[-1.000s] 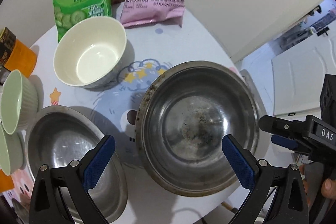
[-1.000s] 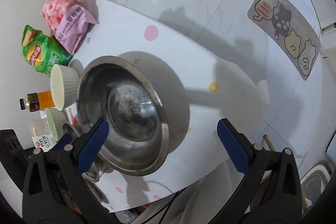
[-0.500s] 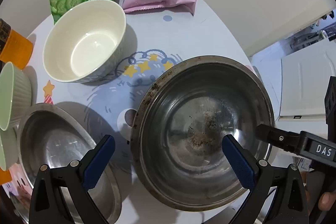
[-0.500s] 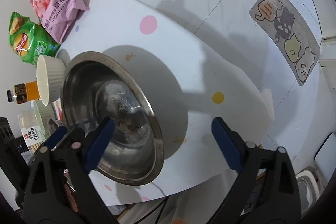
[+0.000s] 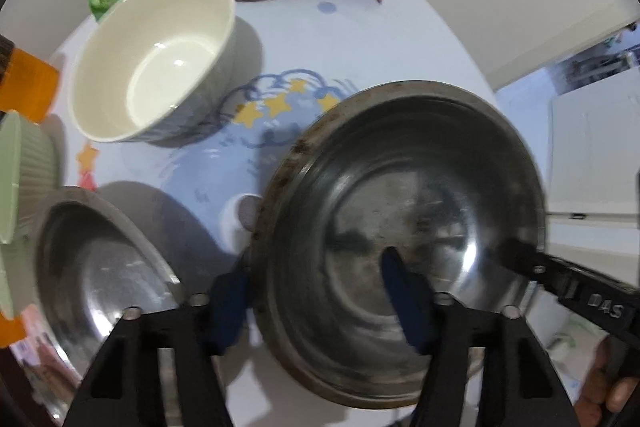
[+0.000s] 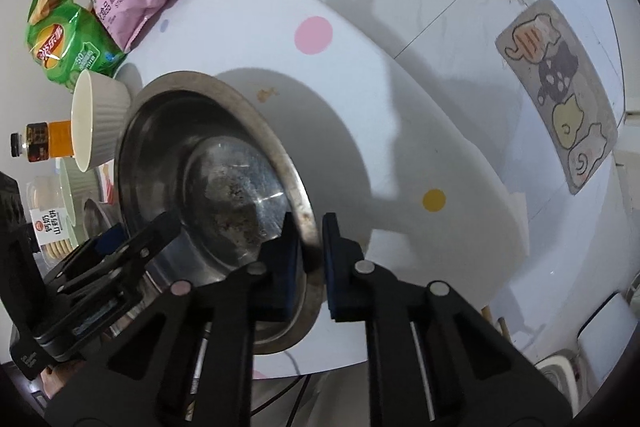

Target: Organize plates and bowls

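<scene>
While the large steel bowl (image 5: 404,247) sits on the counter (image 6: 360,107), its rim is pinched at five o'clock by the right tool (image 6: 310,259), closed onto it. Its near-left rim is straddled by the left tool (image 5: 316,299), half closed, contact unclear. Nothing is stacked yet: a second steel bowl (image 5: 96,267) at eight o'clock and a ribbed, glossy ceramic bowl (image 5: 152,55) at eleven o'clock remain separate.

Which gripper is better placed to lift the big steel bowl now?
Right: the right gripper is shut on the big bowl rim. The left gripper only straddles the opposite rim, jaws apart.
</scene>
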Demonstrator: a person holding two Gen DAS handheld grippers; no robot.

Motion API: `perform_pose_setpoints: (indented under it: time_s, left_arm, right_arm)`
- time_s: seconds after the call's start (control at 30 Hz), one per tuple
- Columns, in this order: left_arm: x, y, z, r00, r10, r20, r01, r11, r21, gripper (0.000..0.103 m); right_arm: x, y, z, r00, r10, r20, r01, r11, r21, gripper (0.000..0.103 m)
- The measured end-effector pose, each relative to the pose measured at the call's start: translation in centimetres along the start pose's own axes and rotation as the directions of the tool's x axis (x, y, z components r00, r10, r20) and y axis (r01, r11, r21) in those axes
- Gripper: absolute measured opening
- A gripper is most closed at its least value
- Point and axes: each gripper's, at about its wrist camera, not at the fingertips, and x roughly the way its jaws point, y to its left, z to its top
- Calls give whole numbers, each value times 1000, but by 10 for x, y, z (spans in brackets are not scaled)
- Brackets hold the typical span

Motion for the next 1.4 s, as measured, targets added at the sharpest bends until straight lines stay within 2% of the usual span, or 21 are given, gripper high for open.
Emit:
perform_pose_setpoints:
  time_s: [0.03,0.07,0.17,0.47,0.57,0.8,1.1,1.4]
  left_arm:
    - [-1,1,0,999,40,13,-40,999,1,36]
    - [-3,4,-3,998,66,20,-66,998,-4,22]
    - [-8,11,-4,999,30,33,-29,999,-27,18]
    - [-33,21,-13,995,-11,101,14,999,-29,16]
    - [-45,26,-14,992,-33,121,38,998,-42,16]
    - [-73,45,-21,983,-44,177,57,996,-70,16]
    - [-106,68,-42,969,-2,246,37,990,-137,16]
    - [-122,138,-95,958,61,280,26,954,-299,17]
  right_arm:
    - [-1,1,0,1000,-8,4,8,1000,-6,13]
    - [-2,1,0,1000,-19,10,19,1000,-10,13]
    - [-7,-1,0,1000,-11,24,11,1000,7,13]
    - [-23,2,-1,998,4,63,-4,1000,13,14]
    - [-35,8,-4,995,20,96,-19,1000,-12,14]
    - [-60,36,-12,987,-1,158,15,996,-92,14]
    - [-64,75,-27,985,43,169,-13,984,-177,14]
    - [-50,146,-54,990,54,133,-5,939,-345,14]
